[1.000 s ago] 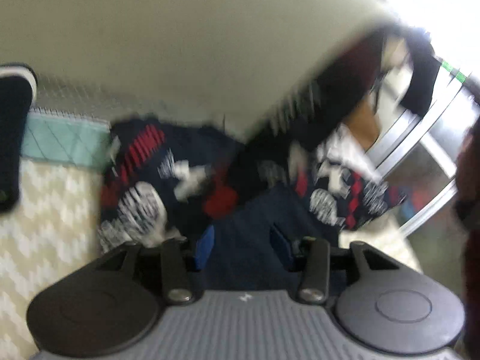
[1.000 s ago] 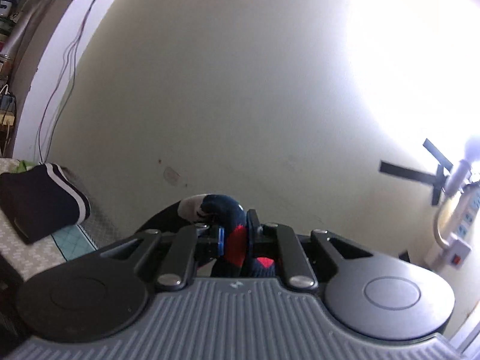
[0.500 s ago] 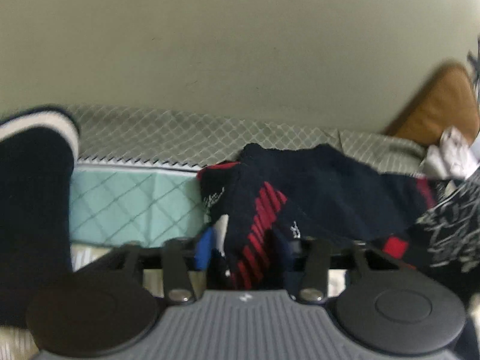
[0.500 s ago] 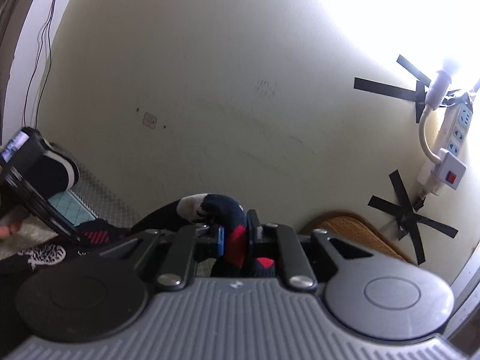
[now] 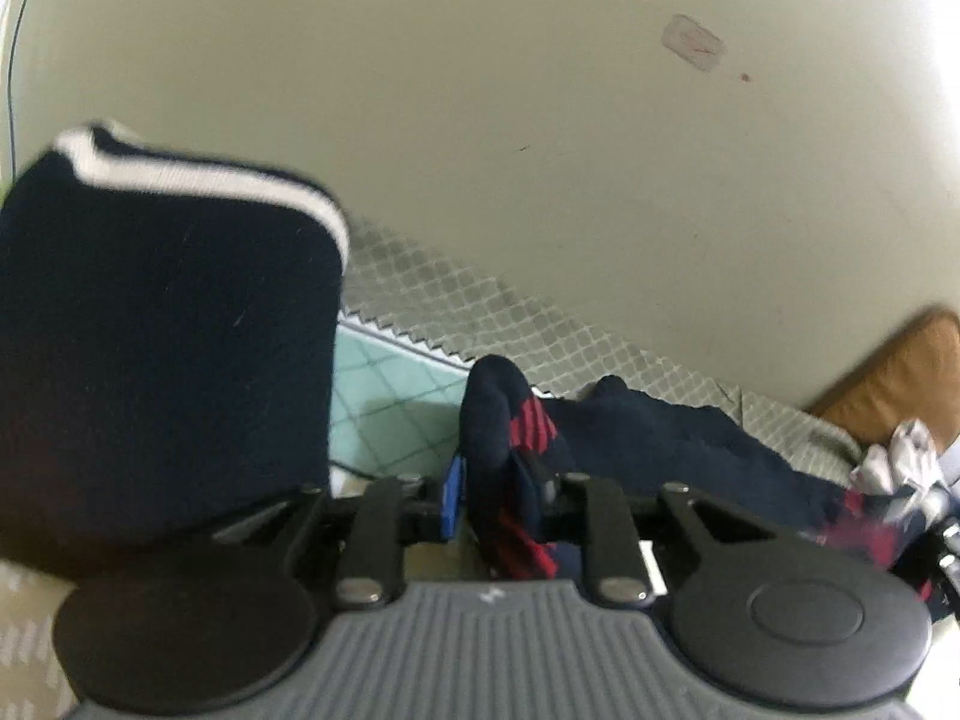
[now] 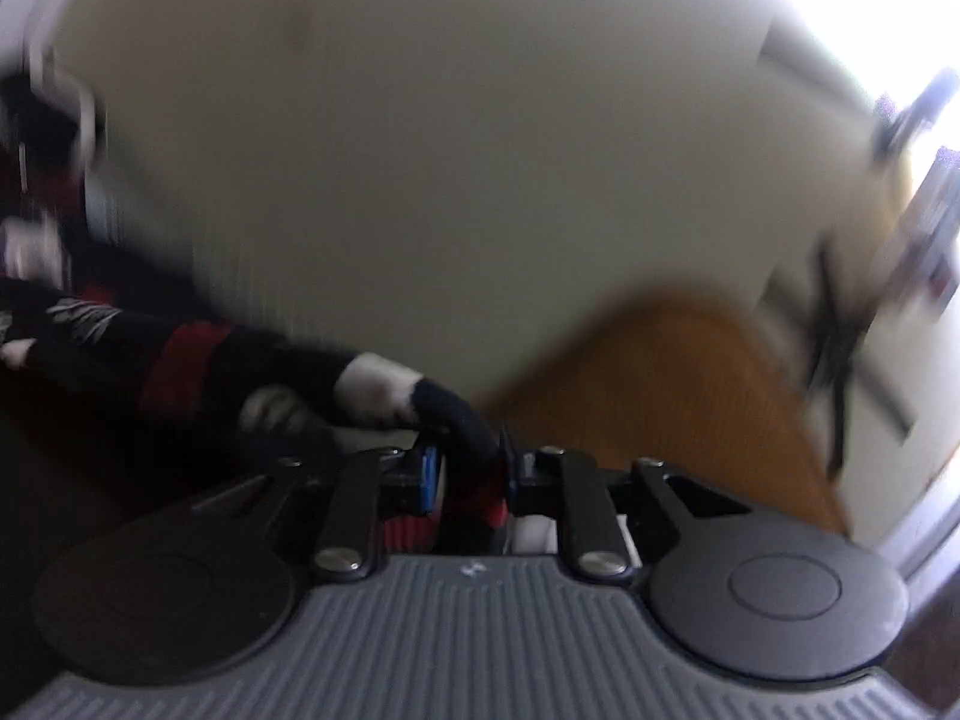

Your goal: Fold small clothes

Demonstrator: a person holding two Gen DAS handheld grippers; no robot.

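The left gripper is closing on a bunched fold of the navy-and-red patterned garment, which stretches across the quilted bed cover. The right gripper, its jaws easing open, has the same garment's other end between them.

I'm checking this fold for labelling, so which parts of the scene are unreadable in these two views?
- Left wrist view: the patterned sock runs behind the left gripper body, so its near end is hidden; its far end is cut off by the right edge.
- Left wrist view: the folded dark garment is cut off by the left edge.
- Right wrist view: motion blur smears the sock, the brown cushion and the dark shapes on the wall.
- Right wrist view: cloth covers the right gripper fingers, so pad contact is unclear.
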